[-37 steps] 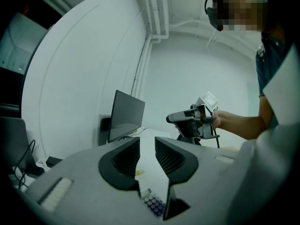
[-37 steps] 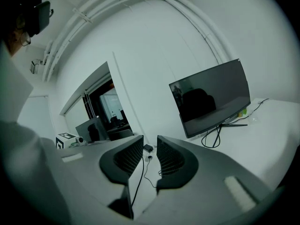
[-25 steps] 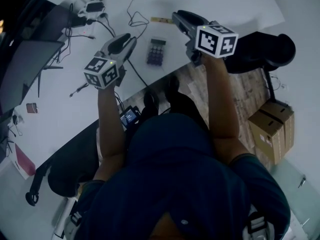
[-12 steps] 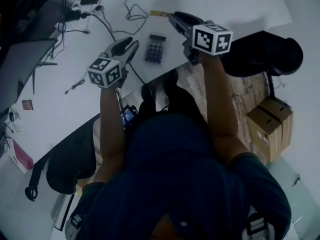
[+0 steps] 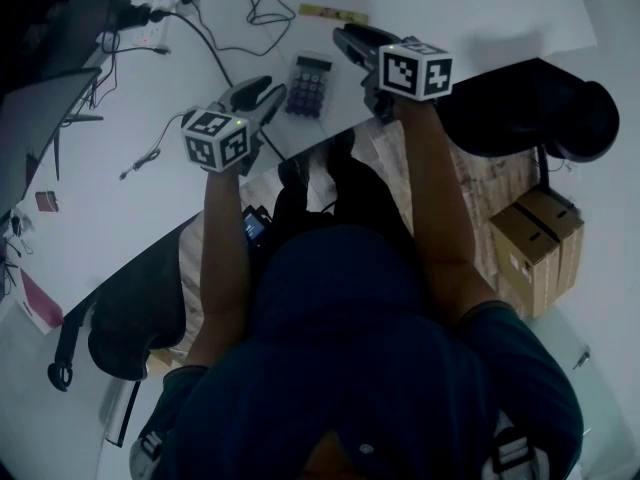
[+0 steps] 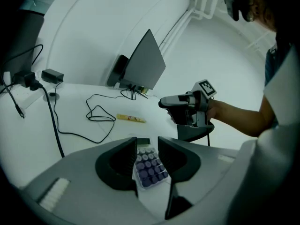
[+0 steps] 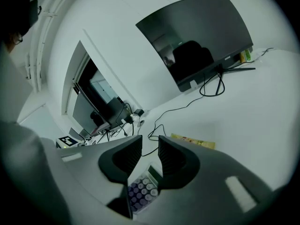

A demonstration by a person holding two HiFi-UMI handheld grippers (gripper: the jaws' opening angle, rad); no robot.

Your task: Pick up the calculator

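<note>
Counter: a white counter (image 5: 470, 8) fills the upper part of the head view.
Calculator: a small grey calculator with dark purple keys (image 5: 308, 85) lies flat on the counter near its front edge, upper centre of the head view, between the two tools and touched by neither.
Left tool: the grey left tool (image 5: 268, 96) sits left of the calculator, just beside it. In its own view its jaws (image 6: 147, 149) have just been opening and stand a narrow gap apart. Nothing is gripped, and the calculator (image 6: 149, 168) shows through the gap, lying on the counter beyond.
Right tool: the grey right tool (image 5: 345, 38) is just right of the calculator, pointing to the upper left. Its jaws (image 7: 150, 153) are slightly parted and released, with the calculator (image 7: 140, 191) low in the frame beyond them.
Strip: a flat yellow strip (image 5: 333, 13) lies above the calculator, apart from it.
Cable: a thin black looped cable (image 5: 262, 13) lies left of the strip.
Monitor: a dark curved monitor (image 7: 197, 36) stands at the upper right of the right gripper view.
</note>
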